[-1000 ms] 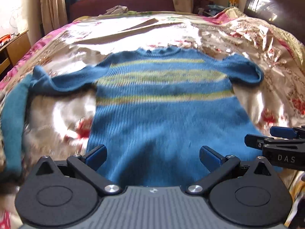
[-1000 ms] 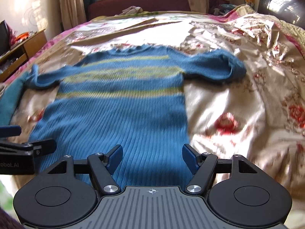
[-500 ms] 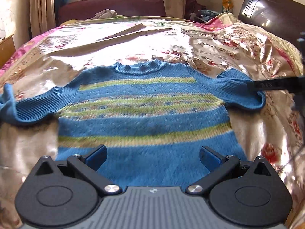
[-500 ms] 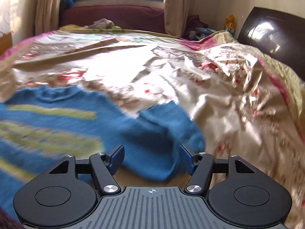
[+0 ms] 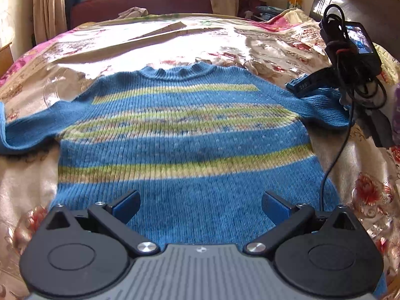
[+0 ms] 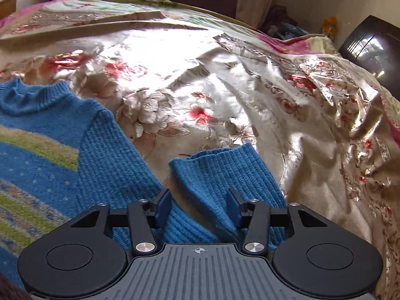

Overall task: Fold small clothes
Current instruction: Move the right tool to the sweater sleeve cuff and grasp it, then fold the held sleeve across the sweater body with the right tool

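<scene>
A blue knit sweater [image 5: 185,137] with green and yellow stripes lies flat, front up, on the bed, neck toward the far end. My left gripper [image 5: 201,206] hangs open over its lower body with nothing between the fingers. The sweater's right sleeve [image 6: 220,175] is doubled back, cuff pointing up the bed. My right gripper [image 6: 198,205] straddles that sleeve, its jaws closing with the knit between them; no firm pinch shows. In the left wrist view the right gripper [image 5: 303,85] sits low on that sleeve [image 5: 322,110]. The other sleeve [image 5: 27,135] stretches out to the left.
A shiny floral bedcover [image 6: 225,95] covers the bed, wrinkled toward the right. A dark headboard [image 5: 362,7] stands at the right and a maroon sofa [image 5: 140,2] beyond the bed's far end. A black cable [image 5: 335,155] dangles from the right gripper's camera.
My right gripper swung from the sweater's hem over to the right sleeve and its jaws narrowed around it. My left gripper moved a little forward over the sweater's body and stayed open.
</scene>
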Tool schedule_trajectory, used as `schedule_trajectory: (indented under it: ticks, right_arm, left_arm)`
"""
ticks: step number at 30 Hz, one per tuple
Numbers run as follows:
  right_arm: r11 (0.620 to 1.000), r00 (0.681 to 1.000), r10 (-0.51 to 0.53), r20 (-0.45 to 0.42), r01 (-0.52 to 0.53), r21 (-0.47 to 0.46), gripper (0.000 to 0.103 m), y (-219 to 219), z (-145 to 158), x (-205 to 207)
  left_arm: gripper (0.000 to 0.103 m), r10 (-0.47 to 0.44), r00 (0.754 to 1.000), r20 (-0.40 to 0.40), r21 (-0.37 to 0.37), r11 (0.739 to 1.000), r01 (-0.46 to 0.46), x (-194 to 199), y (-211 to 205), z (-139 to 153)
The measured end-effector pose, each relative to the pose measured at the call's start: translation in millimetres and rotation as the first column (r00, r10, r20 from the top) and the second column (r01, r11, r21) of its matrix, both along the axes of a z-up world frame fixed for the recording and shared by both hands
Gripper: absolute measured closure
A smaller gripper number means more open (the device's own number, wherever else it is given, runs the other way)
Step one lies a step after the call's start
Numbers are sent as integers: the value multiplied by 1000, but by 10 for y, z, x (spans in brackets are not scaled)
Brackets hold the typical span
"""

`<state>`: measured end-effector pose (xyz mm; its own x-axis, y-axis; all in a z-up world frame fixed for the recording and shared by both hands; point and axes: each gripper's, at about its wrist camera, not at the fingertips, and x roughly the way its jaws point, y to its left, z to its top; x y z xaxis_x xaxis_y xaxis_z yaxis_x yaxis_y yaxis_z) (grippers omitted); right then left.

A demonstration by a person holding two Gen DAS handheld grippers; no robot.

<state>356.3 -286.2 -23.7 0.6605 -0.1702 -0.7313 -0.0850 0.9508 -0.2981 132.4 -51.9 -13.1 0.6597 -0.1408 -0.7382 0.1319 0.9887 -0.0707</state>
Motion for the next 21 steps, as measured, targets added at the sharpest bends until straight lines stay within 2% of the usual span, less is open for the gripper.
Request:
schedule_trajectory:
  ticks: [2,5,7,9,12,16,19,21]
  right_arm:
    - [998,998,-61,-5,62,12,91,-51,30,43]
    - [991,994,-107,1,106,87,96,-176,174,25]
    - [984,992,-126,23,122,127,97,-214,310,-21]
    - [971,990,-129,51,115,209,97,-206,511,-92]
    - [952,991,-87,98,54,300,97,0,818,-185]
    - [923,986,30,163,-90,375,97,580,1133,-259]
    - [892,973,133,190,-201,405,97,1118,1225,-332]
    - [870,964,191,184,-253,424,97,1462,1185,-373]
  left_arm:
    - [0,7,1000,-4,-12,1000,-7,-11,52,-8]
    - [0,27,1000,-3,-33,999,-27,-29,141,-5]
    - [0,41,999,-4,-51,998,-42,-38,200,7]
    - [0,49,999,2,-66,997,-49,-59,252,36]
    - [0,56,998,25,-75,996,-54,-125,324,106]
    - [0,72,996,52,-80,995,-68,-269,453,191]
    - [0,96,994,61,-84,992,-90,-400,598,220]
    - [0,115,992,60,-90,990,-109,-469,703,220]
